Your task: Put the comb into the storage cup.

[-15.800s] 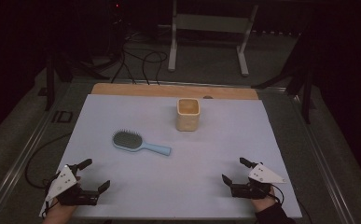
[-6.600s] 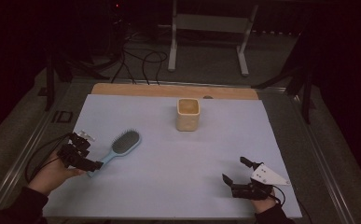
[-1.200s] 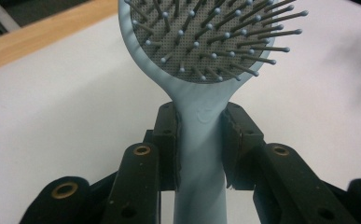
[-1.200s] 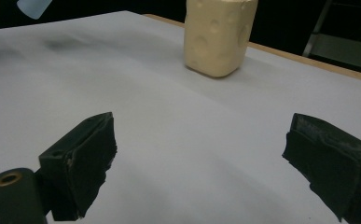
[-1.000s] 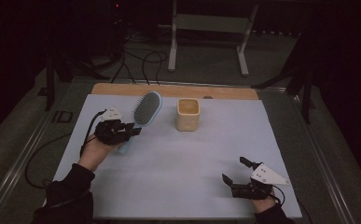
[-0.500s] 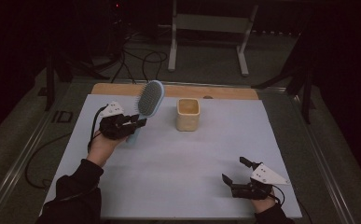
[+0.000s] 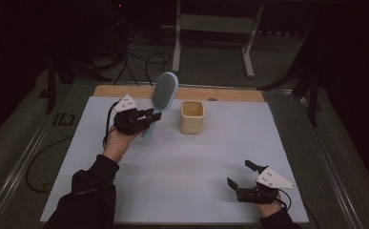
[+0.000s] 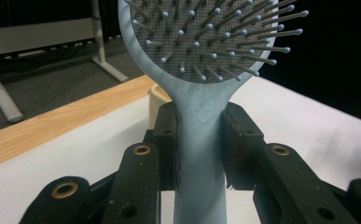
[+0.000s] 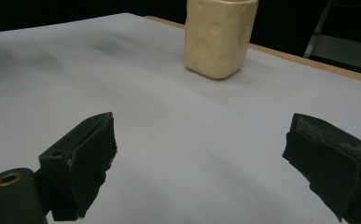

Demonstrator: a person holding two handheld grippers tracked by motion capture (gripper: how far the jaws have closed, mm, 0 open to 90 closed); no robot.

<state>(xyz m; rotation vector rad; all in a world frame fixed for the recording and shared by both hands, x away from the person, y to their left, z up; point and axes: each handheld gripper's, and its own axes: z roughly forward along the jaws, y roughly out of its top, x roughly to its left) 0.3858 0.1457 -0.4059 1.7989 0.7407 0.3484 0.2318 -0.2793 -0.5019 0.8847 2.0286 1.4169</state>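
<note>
In the high view, the left gripper [image 7: 146,118] was raised over the far left part of the table [image 7: 191,162] and held the brush [image 7: 162,98] by its handle, head up and leaning toward the cup [image 7: 192,117] just beside it; the right gripper [image 7: 241,183] rested near the front right, jaws apart and holding nothing. In the left gripper view, both jaws were pressed on the handle just under the head of the brush [image 8: 201,70], bristles facing the camera, and the rim of the cup [image 8: 162,95] showed behind. In the right gripper view, the jaws stood wide open with the cup [image 9: 220,35] well apart ahead. I think the brush could knock the light cup over if it comes down tilted. Half a second before, the brush was lower and more to the left; the right gripper had not moved
</note>
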